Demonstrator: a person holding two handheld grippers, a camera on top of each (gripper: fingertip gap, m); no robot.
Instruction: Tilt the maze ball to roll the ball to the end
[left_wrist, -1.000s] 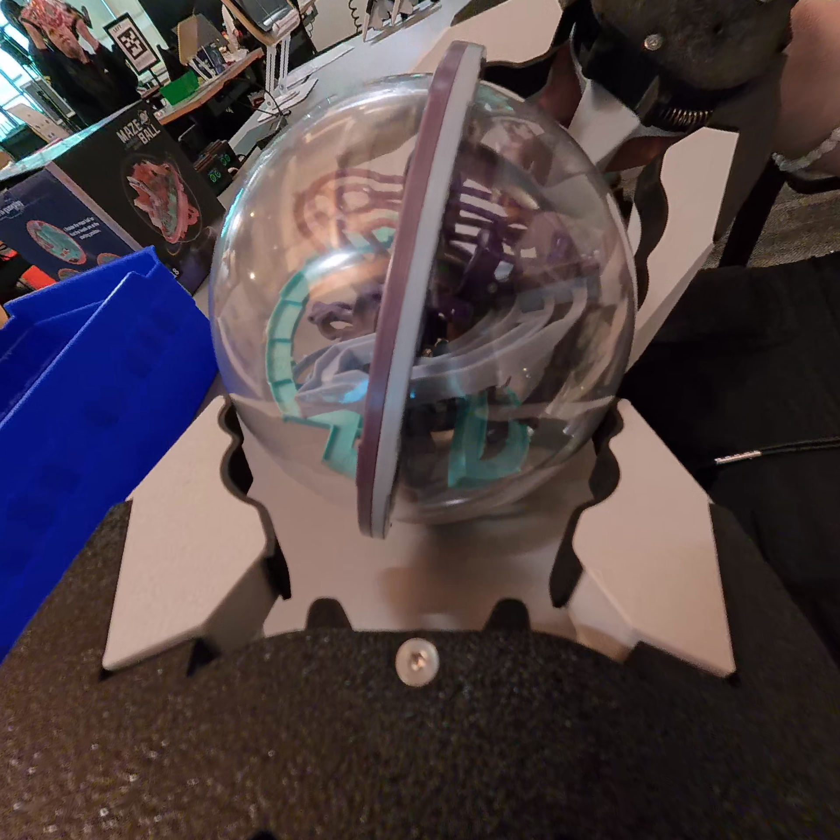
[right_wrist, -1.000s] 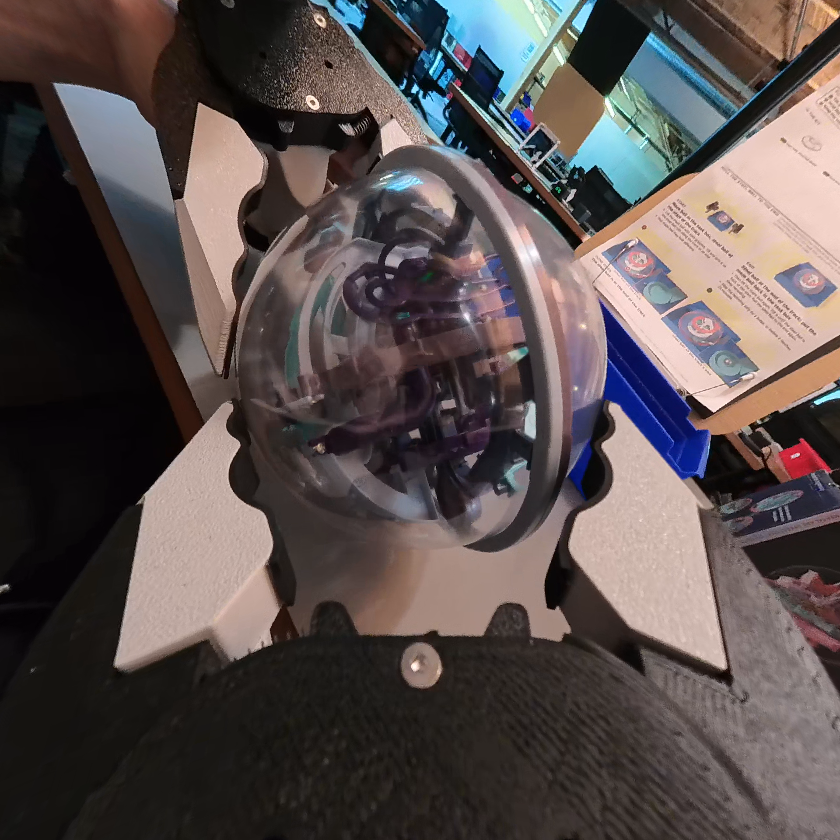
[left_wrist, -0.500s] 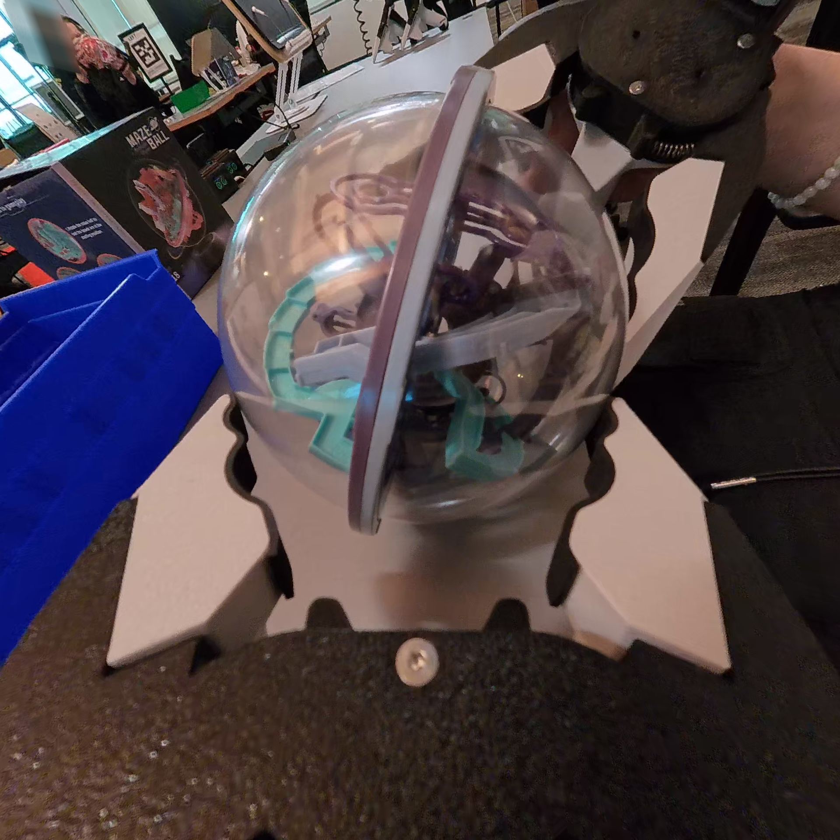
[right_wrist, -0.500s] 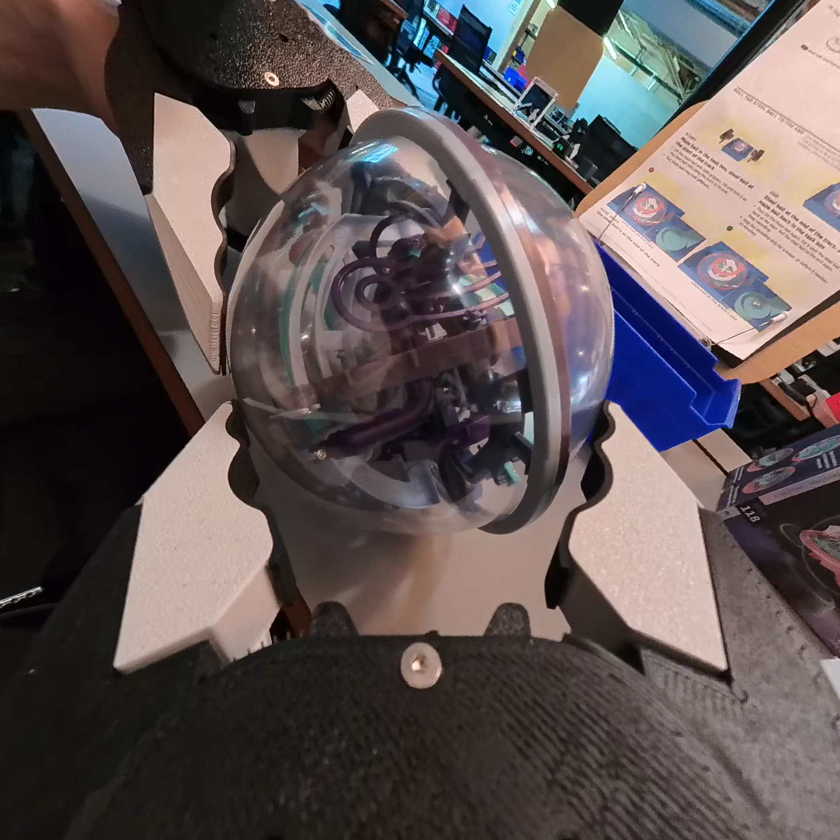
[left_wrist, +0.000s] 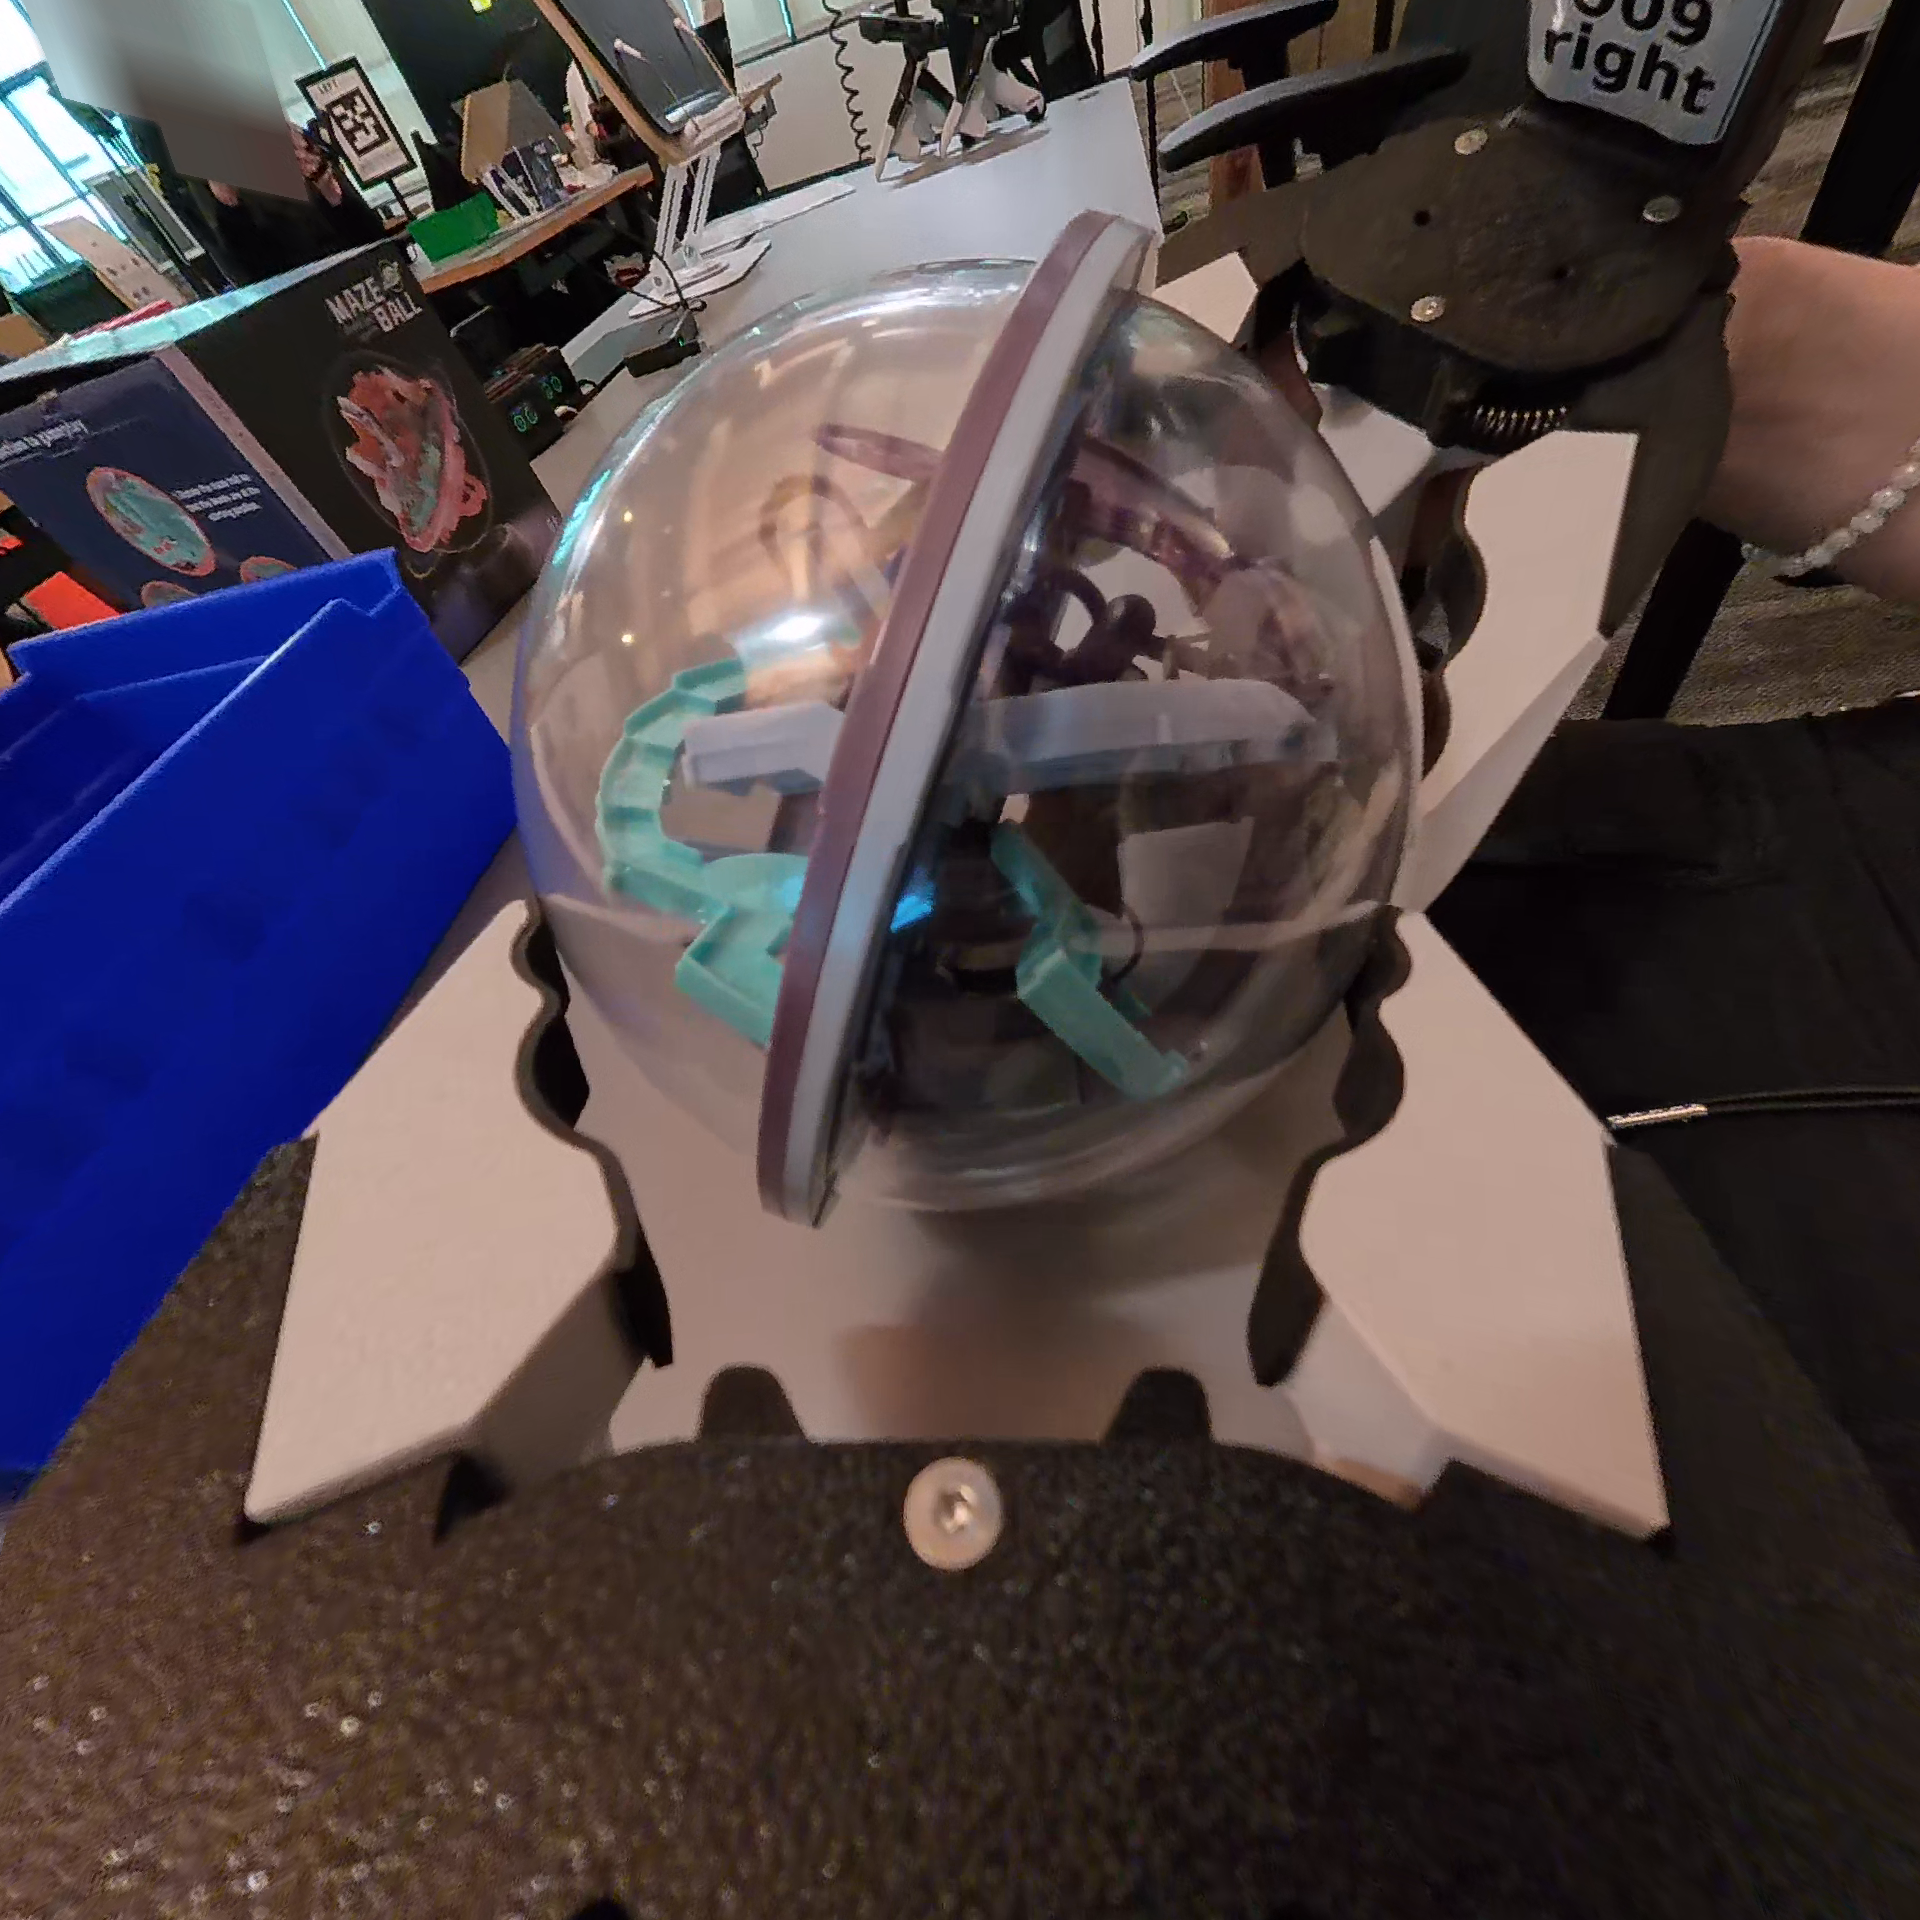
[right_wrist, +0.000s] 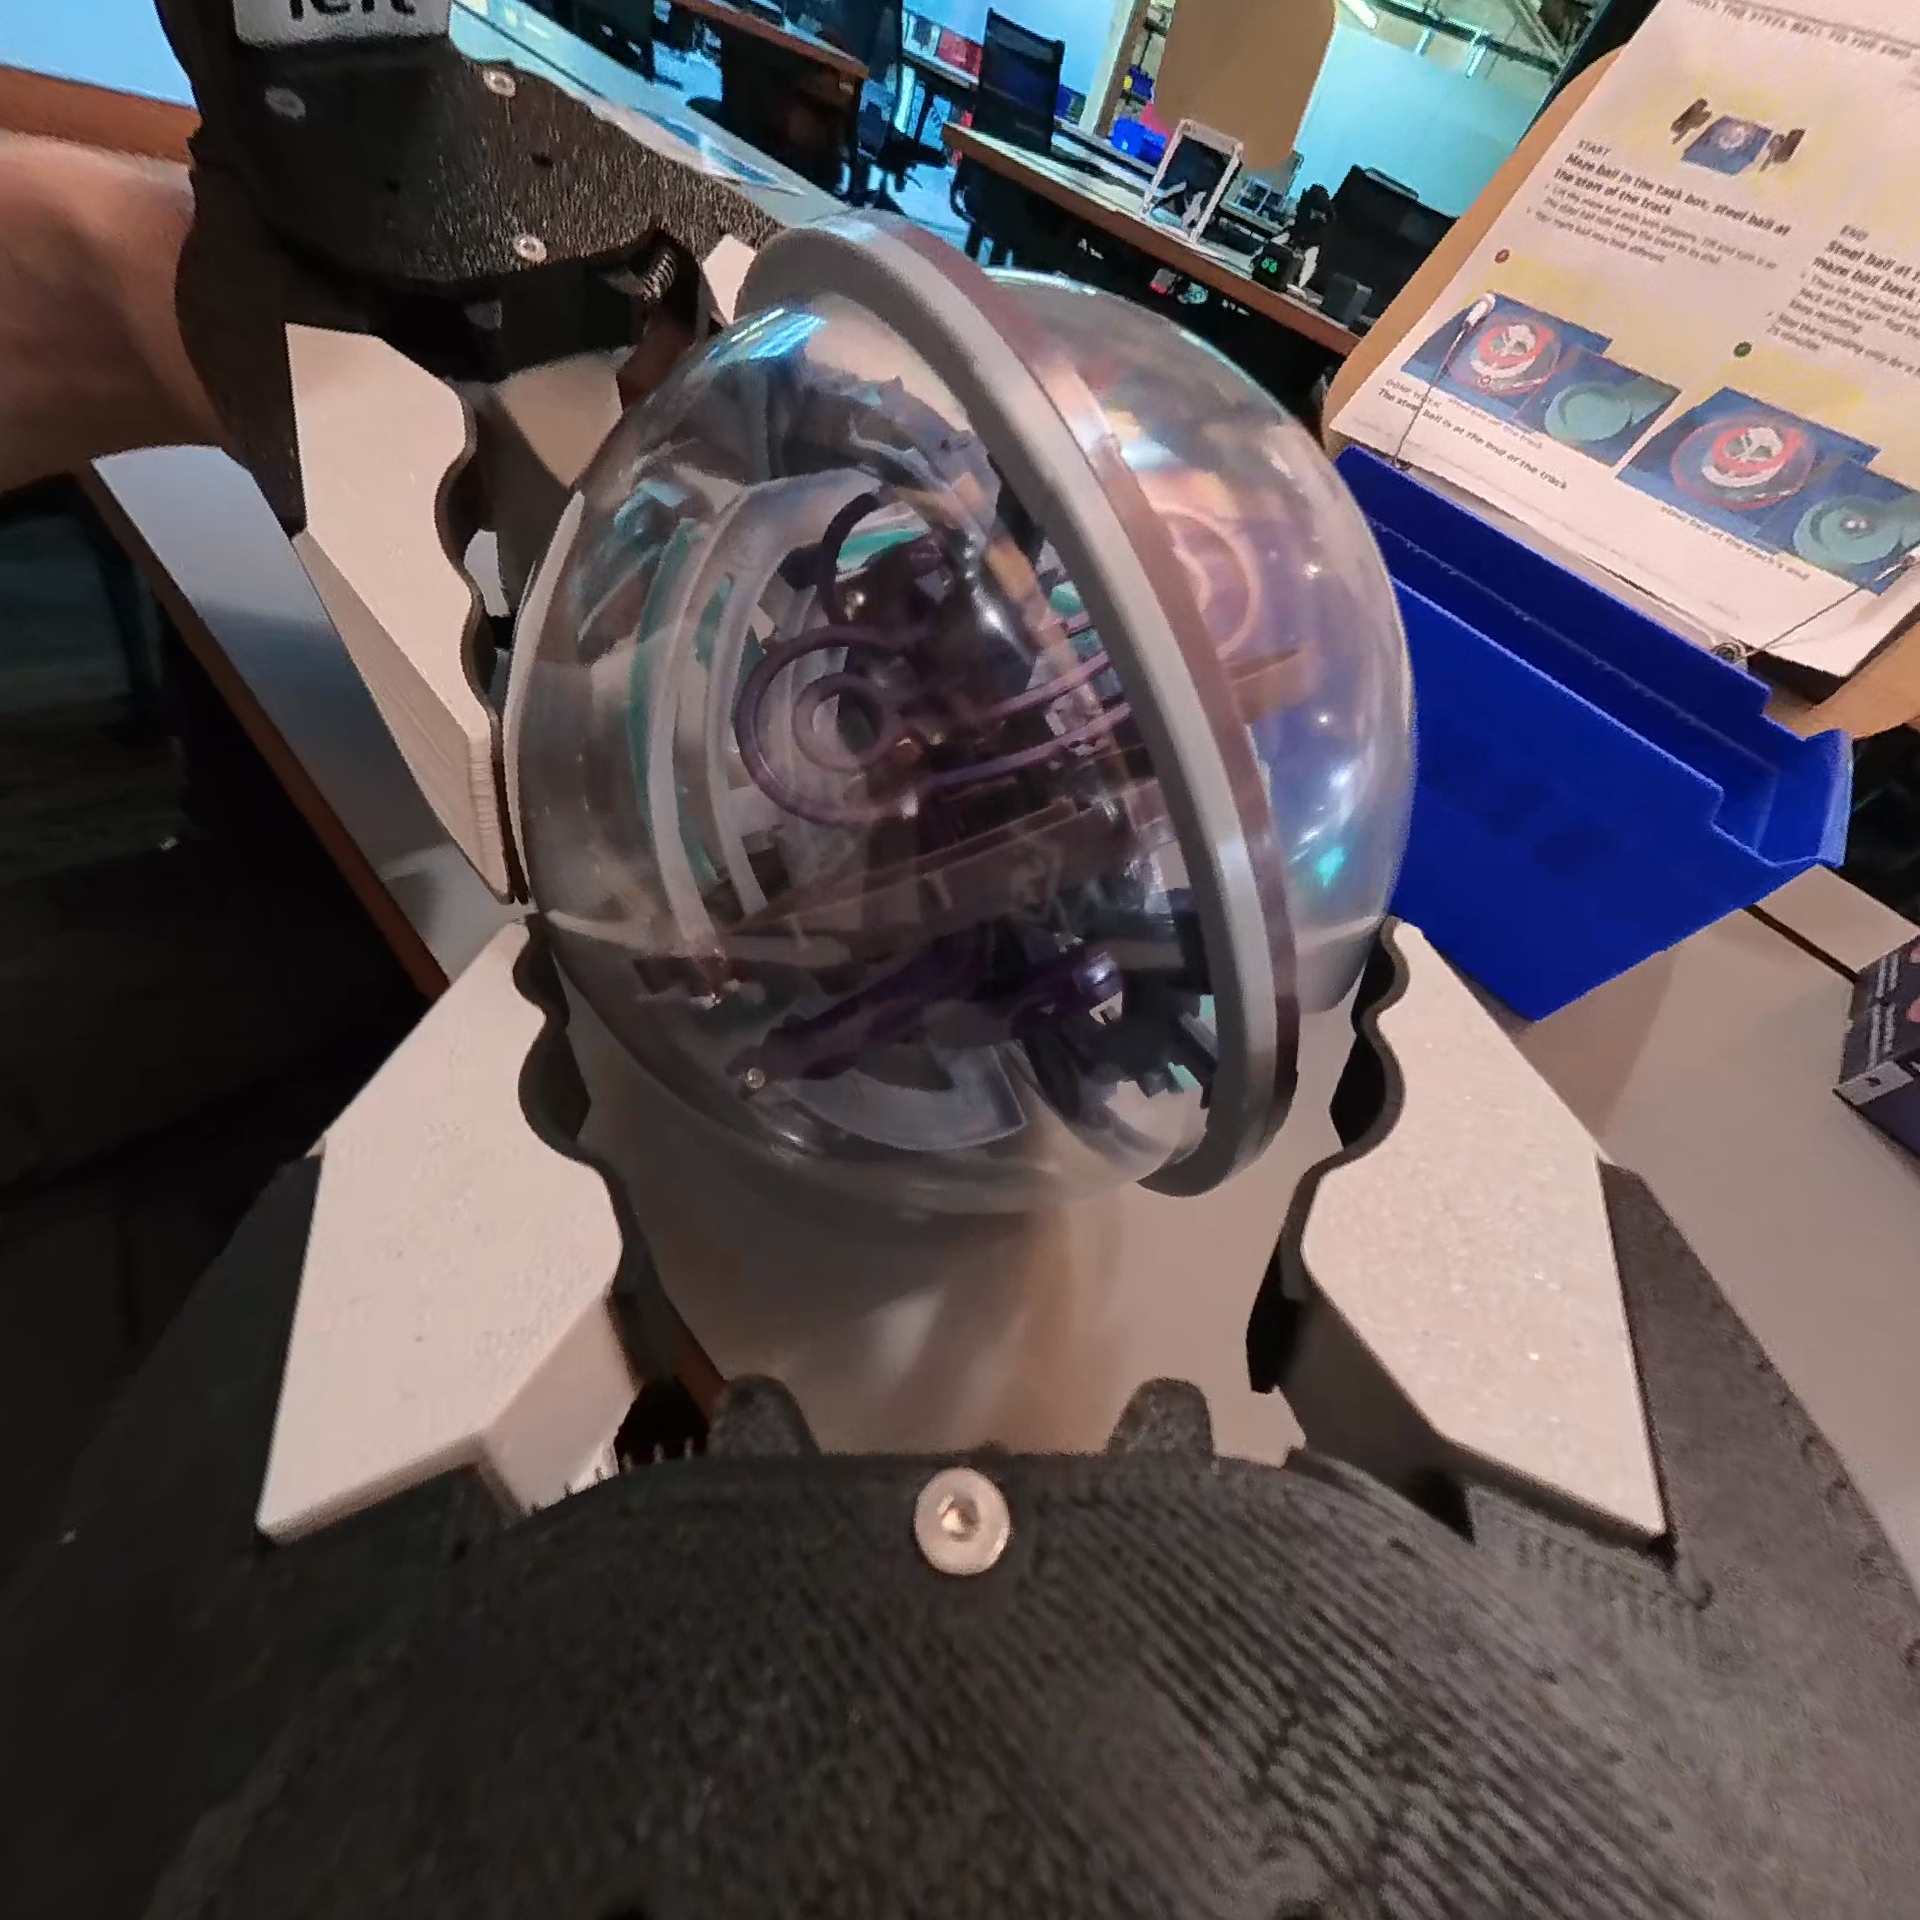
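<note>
Both grippers, left (left_wrist: 961, 914) and right (right_wrist: 961, 935), clamp their wide-spread grey fingers (left_wrist: 436, 1091) on opposite sides of the clear plastic maze ball (left_wrist: 966, 727), with teal, purple and grey tracks inside, held up off the pale table (left_wrist: 935, 166). Its grey-and-maroon equator ring (left_wrist: 935, 675) stands tilted. Just beside it sits a blue plastic bin (left_wrist: 208, 883), with a dark printed box (left_wrist: 343, 416) behind.
</note>
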